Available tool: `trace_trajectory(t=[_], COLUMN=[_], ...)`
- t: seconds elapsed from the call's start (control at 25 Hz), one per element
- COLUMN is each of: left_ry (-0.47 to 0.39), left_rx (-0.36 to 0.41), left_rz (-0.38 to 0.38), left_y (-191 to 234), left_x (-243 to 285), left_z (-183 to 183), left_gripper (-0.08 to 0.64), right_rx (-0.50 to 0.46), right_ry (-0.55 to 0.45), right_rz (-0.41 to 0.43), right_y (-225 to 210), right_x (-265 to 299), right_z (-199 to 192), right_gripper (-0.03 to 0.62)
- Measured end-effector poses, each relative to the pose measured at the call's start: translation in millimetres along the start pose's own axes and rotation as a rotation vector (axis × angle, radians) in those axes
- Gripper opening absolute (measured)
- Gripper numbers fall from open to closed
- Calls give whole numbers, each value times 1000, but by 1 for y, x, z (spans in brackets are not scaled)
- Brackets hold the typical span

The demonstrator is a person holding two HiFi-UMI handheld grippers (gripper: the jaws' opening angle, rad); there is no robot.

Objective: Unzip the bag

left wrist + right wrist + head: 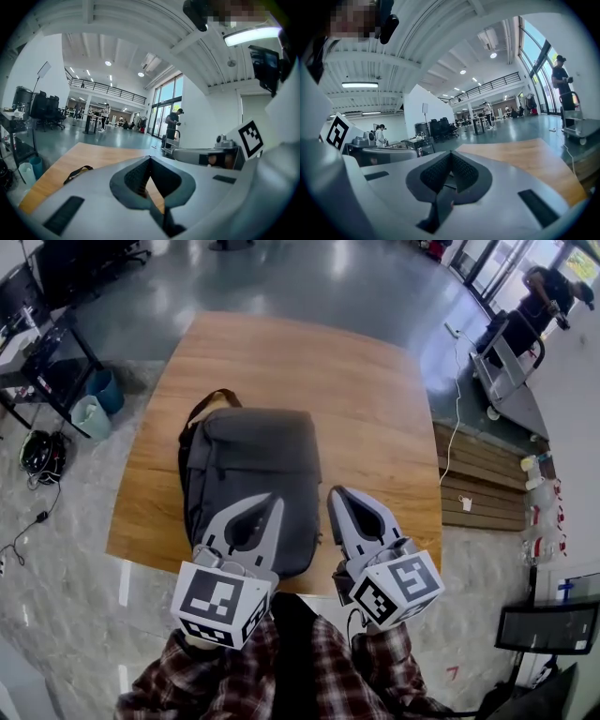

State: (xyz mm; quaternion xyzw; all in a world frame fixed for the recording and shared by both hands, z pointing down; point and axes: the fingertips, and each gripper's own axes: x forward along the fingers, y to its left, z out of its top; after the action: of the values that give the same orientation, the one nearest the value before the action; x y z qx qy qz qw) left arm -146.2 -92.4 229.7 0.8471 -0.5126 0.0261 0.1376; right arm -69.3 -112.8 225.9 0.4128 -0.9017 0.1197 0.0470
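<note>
**Head view: one bag, two clenched grippers**

One wooden table (375, 399) carries one dark grey bag (253, 465), lying flat near the front edge. Two grippers hover there: the left gripper (274, 501) is over the bag's near end and the right gripper (335, 491) just beside its right edge. Each gripper view shows its jaws pressed together, holding nothing. Of the bag, the left gripper view catches only one strap (77, 173).

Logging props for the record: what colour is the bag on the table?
The bag is dark grey; clearest in the head view.
</note>
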Motion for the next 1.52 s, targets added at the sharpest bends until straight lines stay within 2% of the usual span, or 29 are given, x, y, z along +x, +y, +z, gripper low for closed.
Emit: trace_trajectory(t=[0.2, 0.36, 0.56, 0.64, 0.88, 0.96, 1.08, 1.2, 1.4, 1.52], left_ry=[38, 139, 329, 402, 599, 630, 636, 650, 658, 664], left_rx=[5, 49, 49, 74, 117, 109, 75, 62, 54, 46], left_rz=[-15, -29, -52, -55, -11, -8, -16, -25, -26, -24], left_y=[-9, -19, -17, -14, 6, 12, 17, 17, 17, 20], left_x=[26, 53, 99, 116, 139, 142, 147, 147, 145, 142], left_z=[-6, -32, -103, -131, -209, -227, -237, -239, -240, -242], left_gripper=[6, 6, 6, 6, 6, 6, 6, 6, 6, 6], right_rx=[2, -8, -20, -29, -22, -46, -98, -147, -388, -497], right_ry=[36, 105, 272, 329, 461, 494, 542, 596, 729, 839], right_rz=[4, -23, -27, -28, 15, 38, 96, 197, 393, 528], right_y=[-23, -57, -102, -114, -127, -130, -136, -137, -140, -137], right_x=[3, 4, 14, 19, 28, 34, 46, 56, 69, 70], right_z=[-7, -29, -96, -121, -190, -206, -226, -242, -263, -277], right_gripper=[11, 11, 11, 11, 11, 11, 11, 12, 23, 72])
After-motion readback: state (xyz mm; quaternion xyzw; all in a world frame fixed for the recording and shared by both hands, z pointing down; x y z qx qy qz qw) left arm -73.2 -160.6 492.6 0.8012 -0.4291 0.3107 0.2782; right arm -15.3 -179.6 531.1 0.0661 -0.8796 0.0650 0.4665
